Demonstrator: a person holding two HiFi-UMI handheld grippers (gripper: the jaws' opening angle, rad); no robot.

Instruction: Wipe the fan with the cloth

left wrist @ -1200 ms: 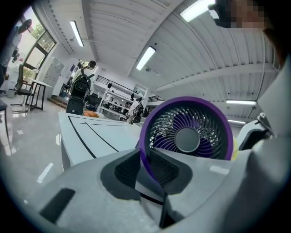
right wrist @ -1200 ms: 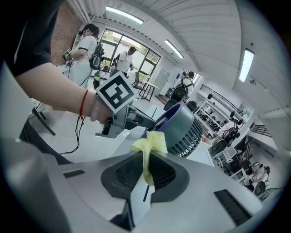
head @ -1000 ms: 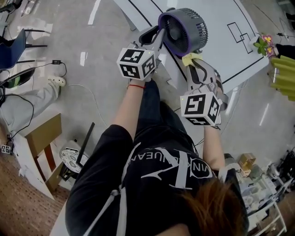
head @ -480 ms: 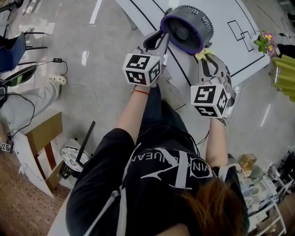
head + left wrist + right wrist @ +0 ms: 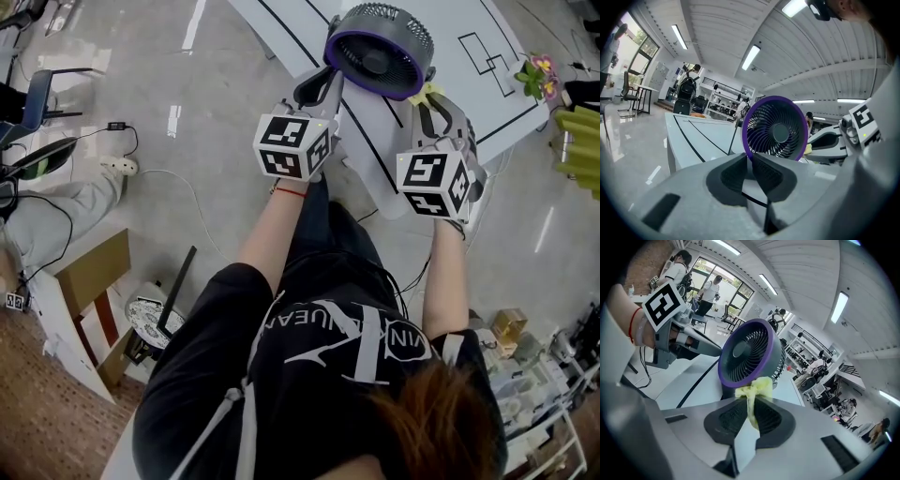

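A round dark grey fan with a purple front ring (image 5: 380,52) stands at the upper centre of the head view, on a white table marked with thin black lines (image 5: 497,94). In that view its ring faces the lower left of the frame, towards the person.

The left gripper (image 5: 328,79) reaches up from the centre of the frame to the fan's left edge. In the left gripper view the purple ring fills the middle of the frame, and its lower edge dips in between the dark pads (image 5: 733,173). The jaws have just been closing, and they seem to be pinching that rim, though the contact itself is hard to make out.

The right gripper (image 5: 428,99) comes in from the right, just below the fan. Its jaws are clamped on a small crumpled pale yellow cloth (image 5: 752,392), which sticks out past the tips. The free end of the cloth touches the bottom of the purple ring.

A small pot of pink and yellow flowers (image 5: 536,84) sits at the table's far right edge.
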